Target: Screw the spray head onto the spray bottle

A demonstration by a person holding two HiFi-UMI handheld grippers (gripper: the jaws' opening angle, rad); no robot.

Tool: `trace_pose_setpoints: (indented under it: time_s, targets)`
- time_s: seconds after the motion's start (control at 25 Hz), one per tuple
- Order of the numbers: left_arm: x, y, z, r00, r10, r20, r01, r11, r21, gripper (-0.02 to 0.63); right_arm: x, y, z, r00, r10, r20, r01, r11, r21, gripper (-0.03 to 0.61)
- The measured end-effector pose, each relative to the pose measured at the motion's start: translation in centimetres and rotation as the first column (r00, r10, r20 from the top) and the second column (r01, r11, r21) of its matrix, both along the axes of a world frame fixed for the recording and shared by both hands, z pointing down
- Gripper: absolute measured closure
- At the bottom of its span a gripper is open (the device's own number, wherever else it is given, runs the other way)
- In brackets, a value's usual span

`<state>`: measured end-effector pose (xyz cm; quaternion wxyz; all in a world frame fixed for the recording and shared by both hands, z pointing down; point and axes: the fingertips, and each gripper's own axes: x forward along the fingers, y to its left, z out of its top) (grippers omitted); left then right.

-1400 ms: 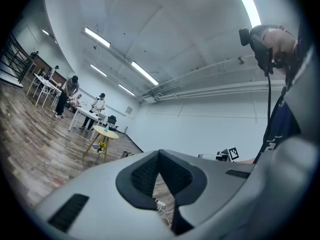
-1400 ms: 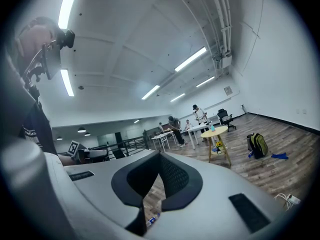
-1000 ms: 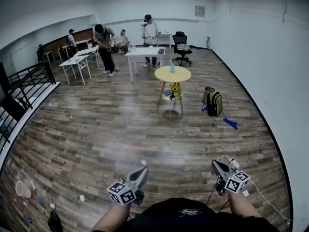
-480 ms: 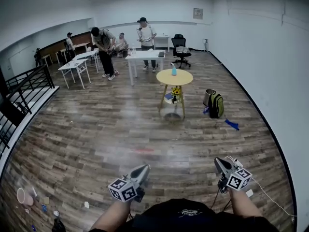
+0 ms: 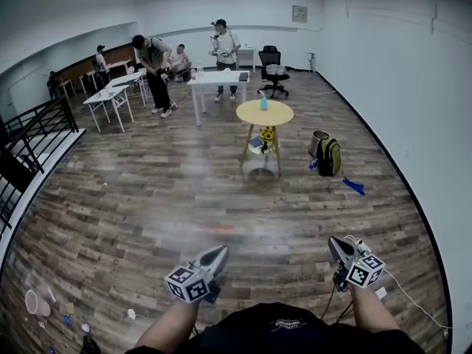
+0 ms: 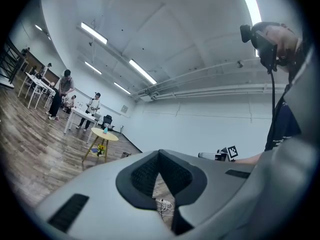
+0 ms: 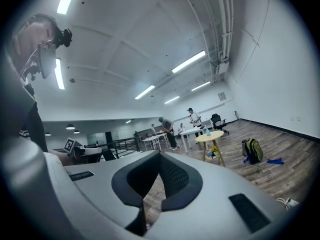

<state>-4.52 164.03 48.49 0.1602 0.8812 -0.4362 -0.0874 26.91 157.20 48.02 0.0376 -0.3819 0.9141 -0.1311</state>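
Observation:
A small blue spray bottle (image 5: 262, 102) stands on a round yellow table (image 5: 266, 114) far ahead across the wooden floor. It also shows tiny in the left gripper view, bottle (image 6: 105, 129) on table (image 6: 106, 136), and in the right gripper view, bottle (image 7: 207, 131) on table (image 7: 210, 136). My left gripper (image 5: 220, 254) and right gripper (image 5: 335, 243) are held low and level near my body, far from the table. Both are shut with nothing between the jaws. No separate spray head can be made out at this distance.
A green backpack (image 5: 328, 155) and a blue scrap (image 5: 352, 186) lie right of the yellow table. White tables (image 5: 219, 80), an office chair (image 5: 275, 71) and several people stand at the back. A black railing (image 5: 37, 124) runs on the left. A white cable (image 5: 402, 301) trails by my right side.
Both grippers have been carried a little forward across the floor, still shut. The people at the back tables have shifted slightly.

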Motion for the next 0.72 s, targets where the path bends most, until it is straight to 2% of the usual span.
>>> trace_pose_setpoints:
  time_s: [0.28,0.44,0.72]
  targets:
    - [4.2,-6.5,0.0,0.999,-0.035,0.004,0.035,0.999,-0.002,0.609,4.2,-7.4,0.2,1.0,-0.028,-0.002,0.028,1.0,-0.002,0.557]
    - [8.4,-11.0,-0.8,0.997,-0.071,-0.01,0.071,0.997,0.002,0.609,7.9,-12.3,-0.5,0.997,-0.08,-0.019,0.08,0.997,0.001,0.557]
    - [16.5,-17.6,-1.5,0.998,-0.069,0.002,0.068,0.998,0.013,0.609,13.6,-19.8,-0.9,0.991,-0.13,-0.023,0.13,0.991,0.011,0.557]
